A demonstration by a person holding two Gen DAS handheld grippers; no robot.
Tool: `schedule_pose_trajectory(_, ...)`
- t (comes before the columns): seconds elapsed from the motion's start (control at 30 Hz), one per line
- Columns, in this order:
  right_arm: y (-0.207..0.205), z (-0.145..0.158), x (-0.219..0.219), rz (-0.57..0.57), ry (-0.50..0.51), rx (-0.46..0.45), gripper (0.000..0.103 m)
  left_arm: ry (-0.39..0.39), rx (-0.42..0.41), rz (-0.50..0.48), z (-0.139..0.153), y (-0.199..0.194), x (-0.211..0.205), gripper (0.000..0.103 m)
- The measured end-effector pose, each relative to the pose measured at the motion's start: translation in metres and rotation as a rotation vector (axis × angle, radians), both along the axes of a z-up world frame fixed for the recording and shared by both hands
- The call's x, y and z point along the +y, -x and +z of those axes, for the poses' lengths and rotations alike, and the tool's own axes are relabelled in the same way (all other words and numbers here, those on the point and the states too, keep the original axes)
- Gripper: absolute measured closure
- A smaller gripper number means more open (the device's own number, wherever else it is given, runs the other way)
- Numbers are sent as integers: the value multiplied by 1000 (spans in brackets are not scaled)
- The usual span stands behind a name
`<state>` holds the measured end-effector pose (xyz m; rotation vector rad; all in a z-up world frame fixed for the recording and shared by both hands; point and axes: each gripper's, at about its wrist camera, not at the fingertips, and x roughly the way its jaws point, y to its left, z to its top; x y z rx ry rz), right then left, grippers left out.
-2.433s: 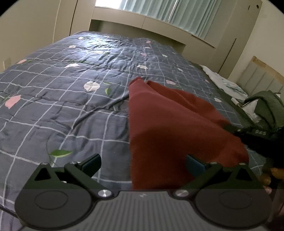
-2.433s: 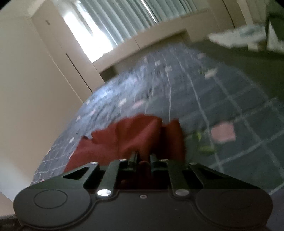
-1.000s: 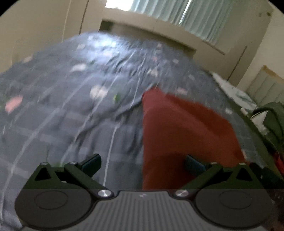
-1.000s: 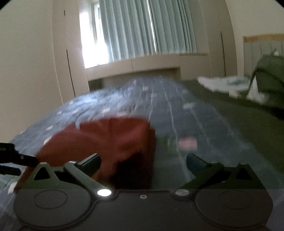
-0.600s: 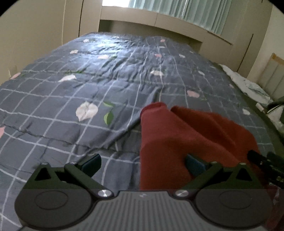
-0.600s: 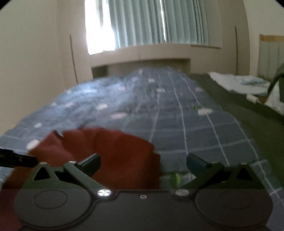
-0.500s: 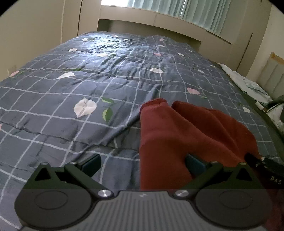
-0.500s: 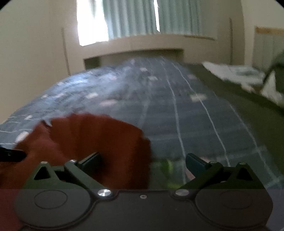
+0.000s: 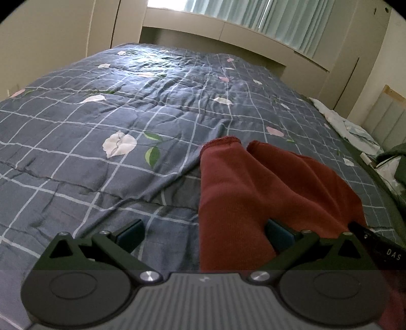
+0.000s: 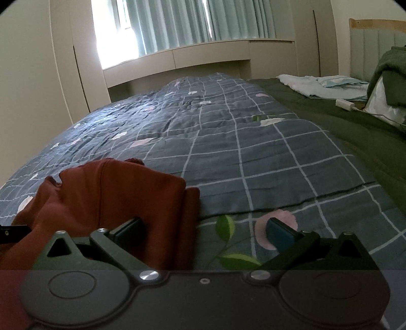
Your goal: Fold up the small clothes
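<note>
Garment (image 9: 253,187) of rust-red knit lies on the bed, spread over a blue-grey quilt (image 9: 101,121) printed with a white grid and pale flowers — in the left wrist view it runs from the near edge of the frame up to two rounded, hemmed ends that sit side by side, close together. The left tongs (image 9: 204,232) are spread wide with nothing between the pads; the left finger (image 9: 130,232) hangs over bare quilt, and the right finger shows against the red cloth near its near edge, though whether it touches the fabric cannot be told. At the far right of that view a dark part of the other tool pokes in over the cloth's right corner. In the right wrist view the garment (image 10: 109,200) is bunched into soft folds at the lower left, and the right tongs (image 10: 204,232) are likewise spread and gripping nothing — the left pad shows against the red fabric, while the right finger (image 10: 280,233) is over a pink flower on the quilt. Beyond the quilt's right edge lies a dark green blanket (image 10: 330,119), with pale folded linens (image 10: 322,86) further back and a dark green bundle (image 10: 390,76) at the far right. Curtains (image 10: 177,22) cover the window behind the bed.
</note>
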<state>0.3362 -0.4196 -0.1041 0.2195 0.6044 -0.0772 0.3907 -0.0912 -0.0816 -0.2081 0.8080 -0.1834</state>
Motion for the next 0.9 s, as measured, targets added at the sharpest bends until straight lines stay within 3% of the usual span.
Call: schedule_pose_trajectory(0.9, 2, 1, -1, 1, -16, -9, 1, 1, -24, 0, 12, 12, 4, 1)
